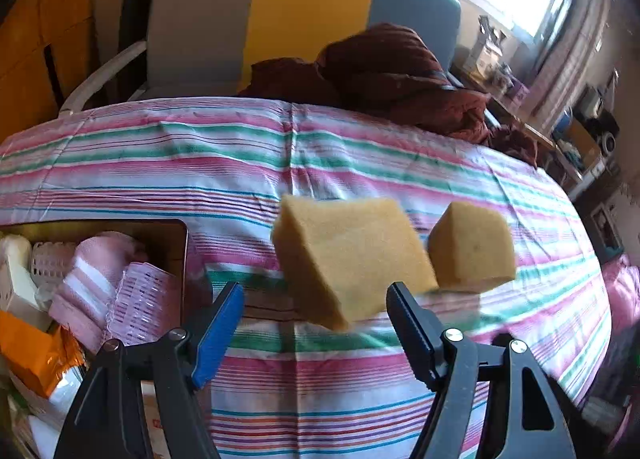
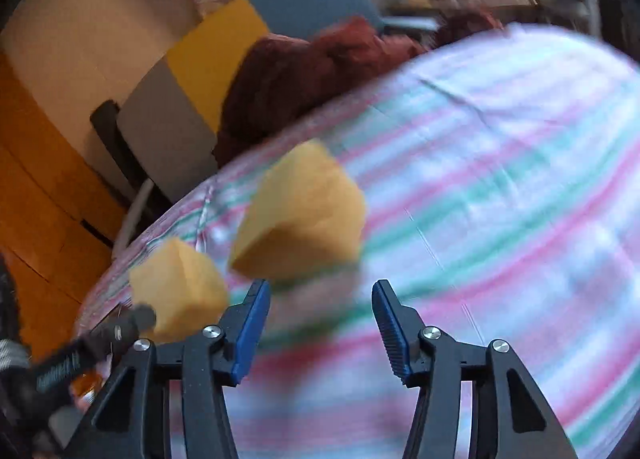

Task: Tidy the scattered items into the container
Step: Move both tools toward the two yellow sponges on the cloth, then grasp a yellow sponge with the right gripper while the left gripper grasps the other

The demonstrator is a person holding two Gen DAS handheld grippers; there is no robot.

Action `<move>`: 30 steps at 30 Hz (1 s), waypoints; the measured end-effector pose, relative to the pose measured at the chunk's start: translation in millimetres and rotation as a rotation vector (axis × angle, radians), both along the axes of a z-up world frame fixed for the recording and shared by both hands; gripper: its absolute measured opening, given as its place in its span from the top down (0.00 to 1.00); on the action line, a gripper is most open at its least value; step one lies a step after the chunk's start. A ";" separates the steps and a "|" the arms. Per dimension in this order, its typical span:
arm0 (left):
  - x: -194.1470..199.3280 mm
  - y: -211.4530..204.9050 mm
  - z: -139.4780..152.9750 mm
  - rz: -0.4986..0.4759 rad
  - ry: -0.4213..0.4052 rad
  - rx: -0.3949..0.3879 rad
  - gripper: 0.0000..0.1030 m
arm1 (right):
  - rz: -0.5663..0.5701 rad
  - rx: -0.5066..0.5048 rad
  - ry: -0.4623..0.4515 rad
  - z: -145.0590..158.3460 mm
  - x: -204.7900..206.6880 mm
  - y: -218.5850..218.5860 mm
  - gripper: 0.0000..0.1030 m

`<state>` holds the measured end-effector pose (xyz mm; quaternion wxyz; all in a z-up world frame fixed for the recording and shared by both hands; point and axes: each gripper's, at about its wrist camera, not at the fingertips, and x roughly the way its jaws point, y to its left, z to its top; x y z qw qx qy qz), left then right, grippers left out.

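Lying on striped cloth [image 1: 360, 147]: two sponges [image 1: 352, 255]; container [image 1: 182, 235] left; both grippers [image 1: 316, 307] [image 2: 320, 311] spread, empty.

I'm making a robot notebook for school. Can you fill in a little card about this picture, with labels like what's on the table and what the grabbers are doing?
surface: striped cloth
items left out: two yellow sponges, a big sponge and a small sponge, side by side
container: box at the left, already holding pink cloths and packets
left gripper: open, empty, big sponge just ahead of its fingers
right gripper: open, empty, picture blurred
behind the table: chair and dark red fabric
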<state>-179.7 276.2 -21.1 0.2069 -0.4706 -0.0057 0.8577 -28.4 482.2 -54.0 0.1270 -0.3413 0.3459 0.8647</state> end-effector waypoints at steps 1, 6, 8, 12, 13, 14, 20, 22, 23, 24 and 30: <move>0.6 0.3 1.9 0.014 0.004 0.014 0.27 | -0.017 -0.020 0.012 -3.3 12.7 3.0 0.44; -0.2 17.6 1.7 0.020 0.015 -0.020 0.24 | -0.086 0.080 0.088 8.2 39.7 9.0 0.18; -3.2 25.2 -4.6 0.013 -0.001 -0.038 0.24 | -0.064 0.126 0.094 14.9 30.9 8.9 0.18; -7.6 33.3 -13.7 -0.011 -0.036 -0.021 0.19 | 0.019 0.212 0.044 16.0 -2.1 0.4 0.18; -7.4 33.8 -13.6 -0.011 -0.030 -0.020 0.19 | 0.030 0.229 0.028 15.7 -9.7 -0.7 0.18; -7.5 33.8 -13.2 -0.010 -0.026 -0.020 0.19 | 0.045 0.249 0.013 14.8 -15.6 -3.5 0.18; -10.0 19.7 -10.8 0.048 -0.025 0.041 0.19 | 0.148 0.328 -0.018 12.5 -32.9 -17.1 0.11; -11.2 15.0 -10.2 0.066 -0.031 0.060 0.19 | 0.165 0.367 -0.023 11.2 -41.5 -22.8 0.08; -11.3 13.4 -9.6 0.069 -0.032 0.069 0.19 | 0.177 0.399 -0.035 10.7 -46.5 -26.5 0.07; -11.0 12.4 -8.8 0.071 -0.032 0.076 0.19 | 0.194 0.427 -0.051 9.8 -52.3 -30.1 0.05; -6.1 27.0 -8.5 0.016 -0.022 0.027 0.19 | 0.219 0.411 -0.139 -5.2 -76.6 -23.8 0.30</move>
